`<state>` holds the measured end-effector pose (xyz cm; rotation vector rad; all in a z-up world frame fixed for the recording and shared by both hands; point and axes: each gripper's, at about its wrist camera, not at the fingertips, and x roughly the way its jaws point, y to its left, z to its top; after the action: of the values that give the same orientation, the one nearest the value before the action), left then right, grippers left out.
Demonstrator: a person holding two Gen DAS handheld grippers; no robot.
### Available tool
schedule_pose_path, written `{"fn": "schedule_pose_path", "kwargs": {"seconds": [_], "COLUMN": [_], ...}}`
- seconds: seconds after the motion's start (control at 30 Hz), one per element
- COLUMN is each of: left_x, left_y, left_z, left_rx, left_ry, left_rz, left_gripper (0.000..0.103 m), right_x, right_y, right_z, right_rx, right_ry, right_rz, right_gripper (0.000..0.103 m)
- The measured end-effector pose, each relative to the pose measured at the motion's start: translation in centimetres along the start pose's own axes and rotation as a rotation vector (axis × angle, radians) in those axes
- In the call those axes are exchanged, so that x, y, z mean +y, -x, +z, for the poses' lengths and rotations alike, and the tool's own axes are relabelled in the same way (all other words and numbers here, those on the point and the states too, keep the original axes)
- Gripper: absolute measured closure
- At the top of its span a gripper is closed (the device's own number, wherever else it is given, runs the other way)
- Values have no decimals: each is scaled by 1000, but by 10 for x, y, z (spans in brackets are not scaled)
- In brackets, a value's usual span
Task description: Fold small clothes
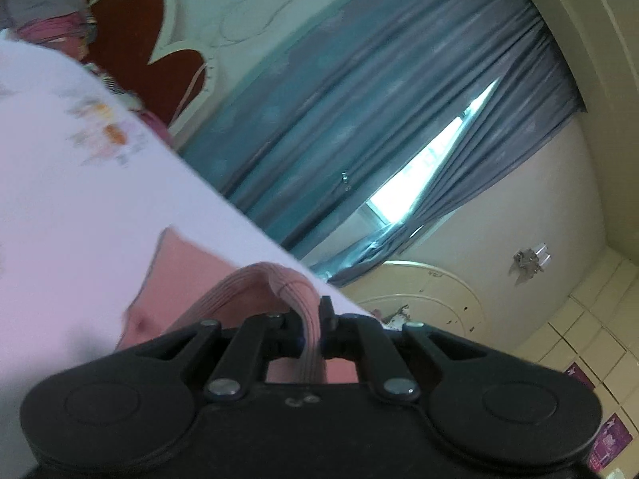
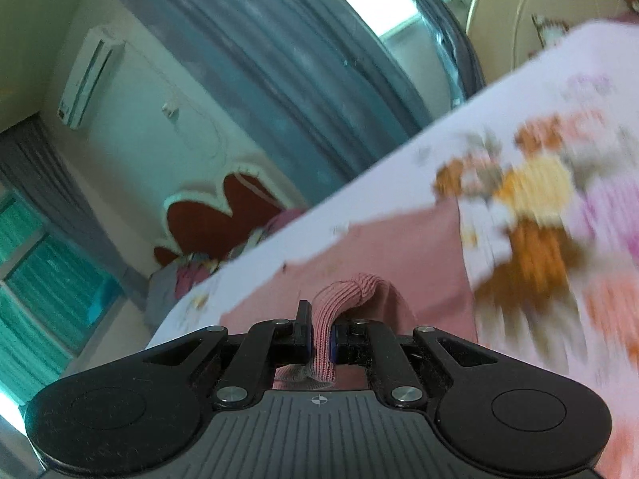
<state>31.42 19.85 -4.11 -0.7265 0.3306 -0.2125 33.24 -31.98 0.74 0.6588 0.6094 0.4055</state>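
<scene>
A small pink garment (image 1: 175, 279) lies on the bed's pale floral sheet (image 1: 80, 199), and one edge of it is lifted off the sheet. My left gripper (image 1: 313, 319) is shut on the garment's ribbed pink hem (image 1: 279, 279), which loops up from between the pads. In the right wrist view the same pink garment (image 2: 399, 247) spreads over the floral sheet (image 2: 539, 199). My right gripper (image 2: 321, 331) is shut on a bunched piece of ribbed hem (image 2: 351, 283). Both views are tilted and motion-blurred.
A red scalloped headboard (image 1: 131, 40) with a pile of clothes (image 1: 48, 12) stands at the bed's head. Grey-blue curtains (image 1: 359, 99) cover the window wall behind the bed. A round cream furniture piece (image 1: 431, 291) and tiled floor (image 1: 591, 319) lie beyond the bed edge. An air conditioner (image 2: 90, 80) hangs on the wall.
</scene>
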Motion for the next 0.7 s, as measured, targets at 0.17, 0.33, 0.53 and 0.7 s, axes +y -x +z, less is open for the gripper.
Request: {"fn": "schedule_pose_path", "kwargs": {"seconds": [0.17, 0.33, 0.53, 0.7], "left_x": [7, 45, 78, 85], "left_y": [-78, -152, -201, -199], "left_z": [30, 35, 27, 28], "left_rx": [58, 188, 278, 191], "left_ry": [-24, 19, 33, 9], "left_rz": [46, 136, 163, 189], "left_gripper": [97, 97, 95, 13], "right_x": [-15, -43, -80, -83], "right_y": [-80, -157, -211, -210], "right_z": [45, 58, 49, 48], "right_rx": [8, 79, 134, 18], "right_ry": [5, 2, -58, -3], "right_rz": [-69, -148, -191, -266], "right_gripper": [96, 96, 95, 20]}}
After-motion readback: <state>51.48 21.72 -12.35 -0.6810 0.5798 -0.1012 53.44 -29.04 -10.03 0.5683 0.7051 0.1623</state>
